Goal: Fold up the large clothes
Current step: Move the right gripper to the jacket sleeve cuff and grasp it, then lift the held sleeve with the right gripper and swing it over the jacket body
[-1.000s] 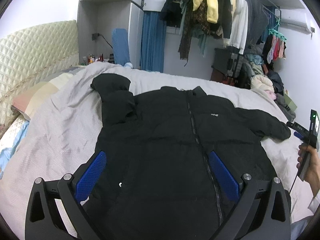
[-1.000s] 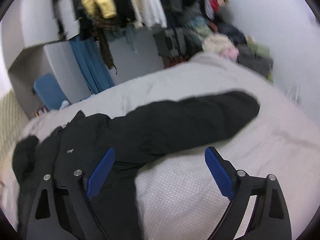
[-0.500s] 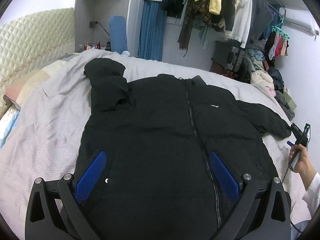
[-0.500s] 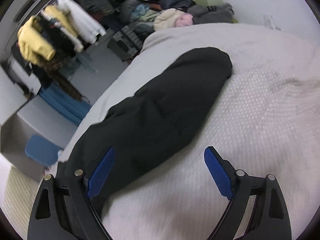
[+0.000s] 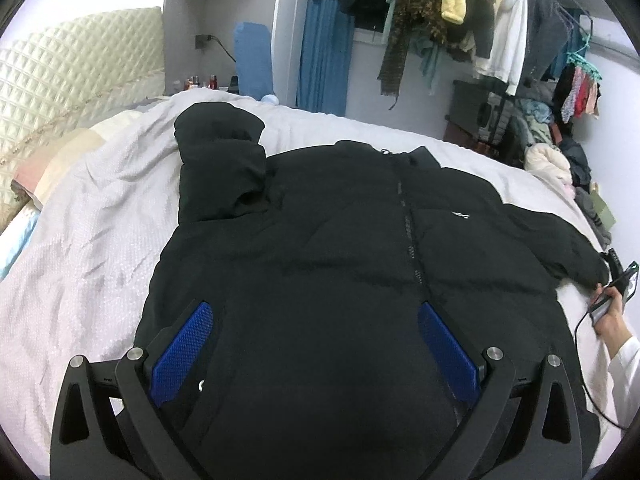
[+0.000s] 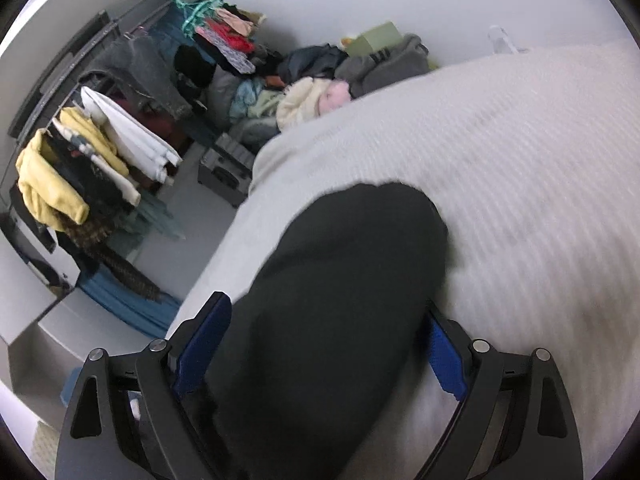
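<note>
A black puffer jacket (image 5: 340, 248) lies front up and zipped on the white bed cover (image 5: 88, 248). Its left sleeve (image 5: 220, 168) is folded back on itself; its right sleeve (image 5: 560, 240) stretches out to the right. My left gripper (image 5: 316, 344) is open above the jacket's lower front. My right gripper (image 6: 320, 344) is open with the right sleeve's end (image 6: 344, 280) between its blue pads (image 6: 204, 340), which stand either side of it. From the left wrist view the right gripper (image 5: 618, 280) sits at the sleeve's cuff.
A quilted headboard (image 5: 72, 76) and pillows (image 5: 48, 168) are at the left. A rail of hanging clothes (image 5: 460, 12) and a pile of clothes (image 6: 304, 80) stand past the bed's far edge. The bed cover (image 6: 520, 160) spreads right of the sleeve.
My right gripper has moved forward along the sleeve, so the cuff now lies between its fingers. My left gripper has come lower and closer over the jacket's front.
</note>
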